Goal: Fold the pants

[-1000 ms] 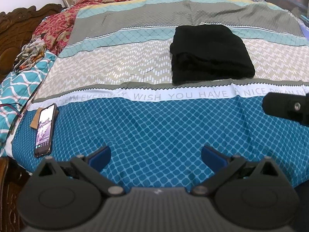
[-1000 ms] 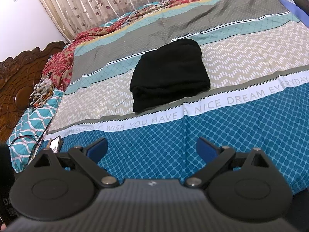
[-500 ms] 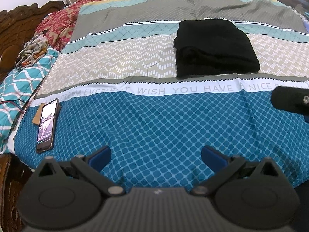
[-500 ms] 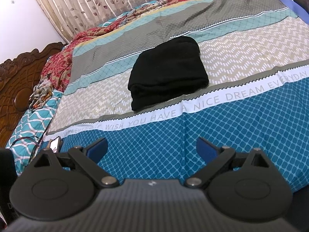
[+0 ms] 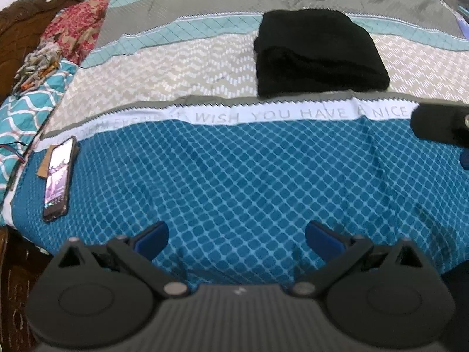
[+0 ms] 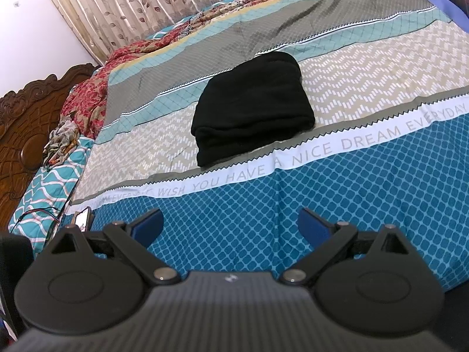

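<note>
The black pants (image 5: pixel 318 52) lie folded into a compact stack on the beige zigzag band of the bedspread, also seen in the right wrist view as a dark bundle (image 6: pixel 252 108). My left gripper (image 5: pixel 236 236) hovers open over the blue diamond band near the bed's front edge, well short of the pants, with nothing between its blue pads. My right gripper (image 6: pixel 230 224) is open too, empty, and equally far back from the pants. A black part of the right gripper (image 5: pixel 439 123) shows at the right edge of the left wrist view.
A phone (image 5: pixel 58 179) lies on the bedspread (image 5: pixel 234 176) near the left front corner, on a piece of cardboard. A carved wooden headboard (image 6: pixel 26 123) and crumpled cloths (image 6: pixel 61 140) sit at the left. Curtains (image 6: pixel 146 3) hang behind the bed.
Both grippers have drifted slightly back and the views have shifted a little; the pants lie unmoved. Both grippers stay open.
</note>
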`<state>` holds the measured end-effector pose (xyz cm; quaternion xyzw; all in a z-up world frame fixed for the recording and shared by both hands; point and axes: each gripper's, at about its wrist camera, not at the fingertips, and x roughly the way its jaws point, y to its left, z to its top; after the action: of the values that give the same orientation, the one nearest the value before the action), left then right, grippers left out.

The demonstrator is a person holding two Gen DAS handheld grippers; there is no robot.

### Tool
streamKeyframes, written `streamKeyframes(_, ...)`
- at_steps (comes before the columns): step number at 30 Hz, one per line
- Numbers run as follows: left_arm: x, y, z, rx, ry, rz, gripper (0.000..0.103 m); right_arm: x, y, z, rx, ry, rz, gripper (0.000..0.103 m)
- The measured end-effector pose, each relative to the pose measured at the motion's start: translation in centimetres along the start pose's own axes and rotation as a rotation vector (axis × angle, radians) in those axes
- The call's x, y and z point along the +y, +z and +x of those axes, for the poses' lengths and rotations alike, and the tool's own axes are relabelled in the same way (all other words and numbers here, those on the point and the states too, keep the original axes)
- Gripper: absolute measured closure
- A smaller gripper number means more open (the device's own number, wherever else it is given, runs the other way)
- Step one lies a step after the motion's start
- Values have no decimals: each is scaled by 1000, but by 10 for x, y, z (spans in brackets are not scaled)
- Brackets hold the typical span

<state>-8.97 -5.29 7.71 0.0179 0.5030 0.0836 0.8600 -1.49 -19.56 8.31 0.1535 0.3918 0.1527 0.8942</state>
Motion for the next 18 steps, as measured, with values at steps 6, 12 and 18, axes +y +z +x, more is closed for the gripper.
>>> streamKeyframes(6,-1,-3,3,10,7,6,0,-2,0,2,5,-3,6,4)
streamKeyframes(12,-1,-5,12,23,46,25,0,-6,-1,6,24,-2,12,4)
streamKeyframes(18,2,-5,14,20,66,24,0,-7,-1,7,27,-5,18,4)
